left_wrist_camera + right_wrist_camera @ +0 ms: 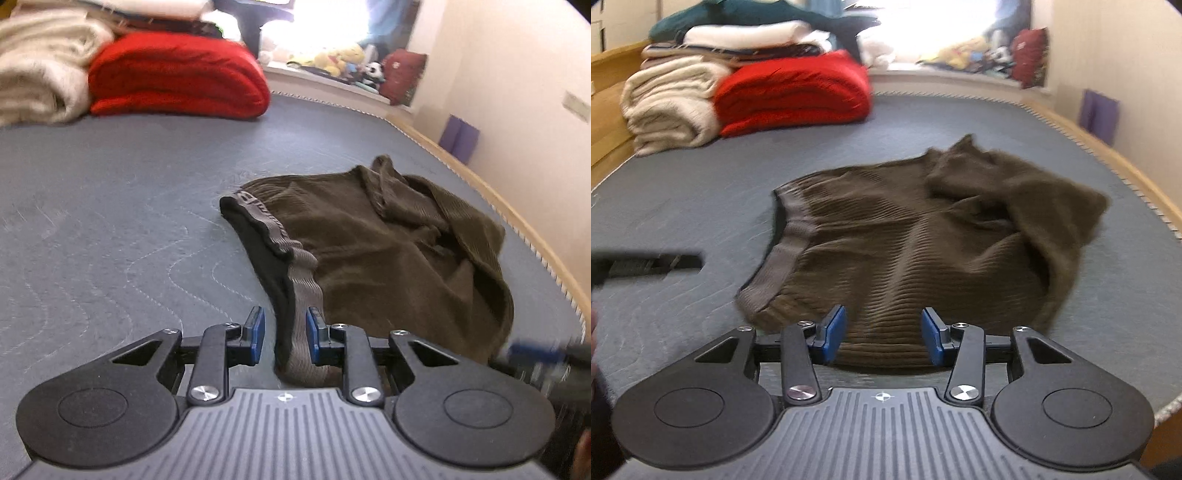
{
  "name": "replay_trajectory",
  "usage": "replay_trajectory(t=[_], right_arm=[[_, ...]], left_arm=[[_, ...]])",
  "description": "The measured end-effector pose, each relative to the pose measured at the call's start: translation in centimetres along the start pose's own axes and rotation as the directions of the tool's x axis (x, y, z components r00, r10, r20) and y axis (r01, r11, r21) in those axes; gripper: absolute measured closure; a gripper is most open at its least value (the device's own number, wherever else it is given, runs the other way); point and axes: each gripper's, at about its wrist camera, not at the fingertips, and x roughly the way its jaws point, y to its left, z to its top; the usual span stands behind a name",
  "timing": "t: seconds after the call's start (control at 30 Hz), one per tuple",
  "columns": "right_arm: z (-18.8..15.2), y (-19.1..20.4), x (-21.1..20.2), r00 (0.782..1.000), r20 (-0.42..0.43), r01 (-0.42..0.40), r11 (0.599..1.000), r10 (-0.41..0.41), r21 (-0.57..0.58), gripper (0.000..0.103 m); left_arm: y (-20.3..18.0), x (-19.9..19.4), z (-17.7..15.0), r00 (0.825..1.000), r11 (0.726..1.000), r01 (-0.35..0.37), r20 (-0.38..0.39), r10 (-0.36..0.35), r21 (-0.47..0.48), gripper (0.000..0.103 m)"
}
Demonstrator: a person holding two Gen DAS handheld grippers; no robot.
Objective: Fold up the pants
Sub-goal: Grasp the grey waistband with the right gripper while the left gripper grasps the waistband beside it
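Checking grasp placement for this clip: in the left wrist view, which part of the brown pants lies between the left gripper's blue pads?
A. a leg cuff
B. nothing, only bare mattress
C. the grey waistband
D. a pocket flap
C: the grey ribbed waistband of the pants runs down between the pads of the left gripper, with a gap visible on the left pad's side.

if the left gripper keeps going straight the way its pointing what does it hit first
Most likely the pants' waistband, which already runs between the left gripper's blue pads. Beyond it lies only the pants' brown fabric on the grey mattress; depth is hard to judge.
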Motion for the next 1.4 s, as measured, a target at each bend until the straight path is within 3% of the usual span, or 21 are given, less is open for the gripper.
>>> replay_trajectory(t=[0.1,0.2,0.3,0.47,0.57,0.67,0.77,0.83,0.9,0.93,0.97,1.0,1.1,1.2,1.23,1.3,1.4], right_arm=[[0.1,2.6,2.3,0.997,-0.036,-0.068,0.997,0.066,-0.049,0.053],[-0.2,5.5,4.2,0.992,-0.062,-0.118,0.982,0.110,-0.147,0.044],[-0.9,8.2,5.8,0.992,-0.072,-0.117,0.946,0.100,-0.303,0.037],[-1.8,10.1,8.4,0.991,-0.108,-0.120,0.886,0.080,-0.447,0.036],[-1.8,9.6,9.8,0.987,-0.146,-0.127,0.892,0.069,-0.434,0.036],[-1.4,8.5,10.8,0.978,-0.190,-0.151,0.913,0.083,-0.379,0.039],[-1.0,8.0,11.0,0.977,-0.195,-0.156,0.915,0.088,-0.371,0.059],[-0.5,7.7,11.0,0.975,-0.194,-0.175,0.920,0.111,-0.351,0.080],[0.0,7.5,10.7,0.972,-0.188,-0.197,0.927,0.142,-0.320,0.088],[0.1,7.6,10.3,0.973,-0.176,-0.198,0.925,0.147,-0.323,0.091],[0.1,8.1,10.1,0.975,-0.162,-0.197,0.922,0.149,-0.334,0.092],[0.2,8.3,9.6,0.977,-0.147,-0.195,0.917,0.152,-0.349,0.093],[0.2,9.4,7.9,0.976,-0.102,-0.216,0.897,0.191,-0.387,0.094],[-0.1,11.2,5.8,0.971,-0.058,-0.231,0.856,0.231,-0.462,0.095],[-0.3,11.8,5.2,0.969,-0.052,-0.236,0.840,0.242,-0.488,0.095],[-0.2,12.7,4.5,0.961,-0.052,-0.262,0.828,0.272,-0.495,0.095],[0.3,14.4,3.3,0.958,-0.025,-0.258,0.827,0.284,-0.499,0.095]], left_arm=[[2.7,3.1,1.4,0.996,0.993,0.067,-0.047,-0.072,-0.100,0.076],[5.3,6.3,2.5,0.991,0.982,0.075,-0.096,-0.093,-0.176,0.074],[7.5,9.3,3.3,0.983,0.959,0.098,-0.121,-0.134,-0.268,0.064],[9.2,14.3,3.7,0.945,0.878,0.176,-0.175,-0.278,-0.445,0.034],[8.9,16.1,4.5,0.938,0.849,0.230,-0.125,-0.324,-0.475,0.020],[7.8,17.8,5.6,0.944,0.856,0.211,-0.128,-0.303,-0.472,0.018],[6.5,19.1,6.5,0.953,0.867,0.186,-0.130,-0.274,-0.462,0.010],[5.5,19.5,7.1,0.965,0.905,0.151,-0.140,-0.222,-0.398,0.017],[4.6,19.3,7.4,0.977,0.943,0.063,-0.175,-0.125,-0.326,0.051],[4.5,19.2,7.6,0.976,0.952,0.016,-0.201,-0.081,-0.305,0.073],[5.0,18.7,7.6,0.974,0.943,0.028,-0.201,-0.099,-0.331,0.083],[5.4,17.9,7.7,0.976,0.935,0.046,-0.184,-0.117,-0.351,0.084],[5.8,13.9,8.5,0.988,0.945,0.083,-0.096,-0.119,-0.317,0.094],[6.6,10.3,8.8,0.992,0.960,0.074,-0.078,-0.099,-0.269,0.098],[7.0,9.0,8.9,0.993,0.967,0.071,-0.070,-0.090,-0.244,0.103],[8.1,6.3,8.9,0.998,0.978,0.029,-0.053,-0.040,-0.206,0.103],[11.2,2.9,8.4,0.997,0.968,0.029,-0.055,-0.044,-0.248,0.103]])
